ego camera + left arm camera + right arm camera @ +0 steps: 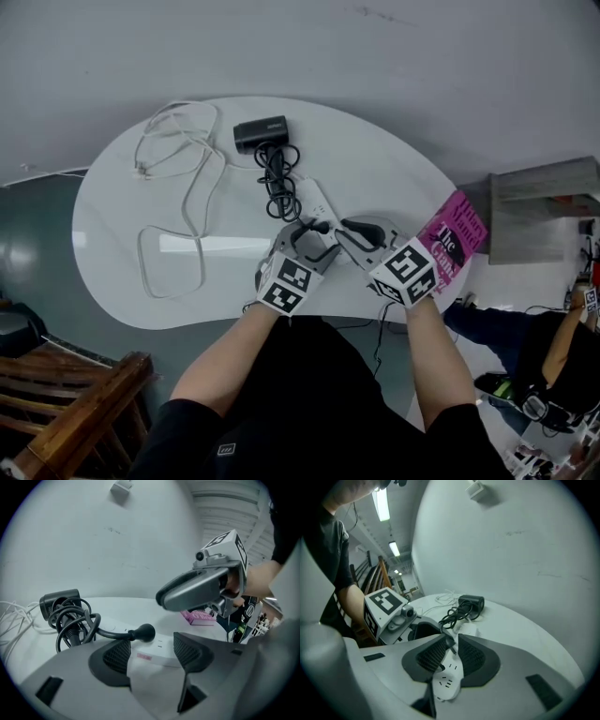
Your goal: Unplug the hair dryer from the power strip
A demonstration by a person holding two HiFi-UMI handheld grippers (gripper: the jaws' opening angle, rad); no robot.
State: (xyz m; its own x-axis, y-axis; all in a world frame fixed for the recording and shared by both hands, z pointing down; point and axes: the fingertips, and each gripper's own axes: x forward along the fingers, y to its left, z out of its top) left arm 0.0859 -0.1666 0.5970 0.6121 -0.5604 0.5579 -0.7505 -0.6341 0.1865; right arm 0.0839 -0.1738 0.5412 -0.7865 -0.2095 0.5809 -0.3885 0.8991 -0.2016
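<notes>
A black hair dryer [261,133] lies at the far side of the white table [122,281], its cord [277,180] coiled beside it. The cord's black plug [143,632] stands in a white power strip [316,200]. My left gripper [309,239] is open, and the strip's near end [157,652] lies between its fingertips with no pad visibly pressing. My right gripper [345,230] hovers just above and right of the plug [321,225]. Its jaws are nearly together and nothing shows gripped. In the right gripper view the strip's sockets [447,681] show below the jaws.
A loose white cable [173,206] loops over the table's left half. A pink book [457,239] rests at the right edge. A wooden chair [75,403] stands lower left, a grey cabinet [544,206] to the right, and another person [553,347] sits lower right.
</notes>
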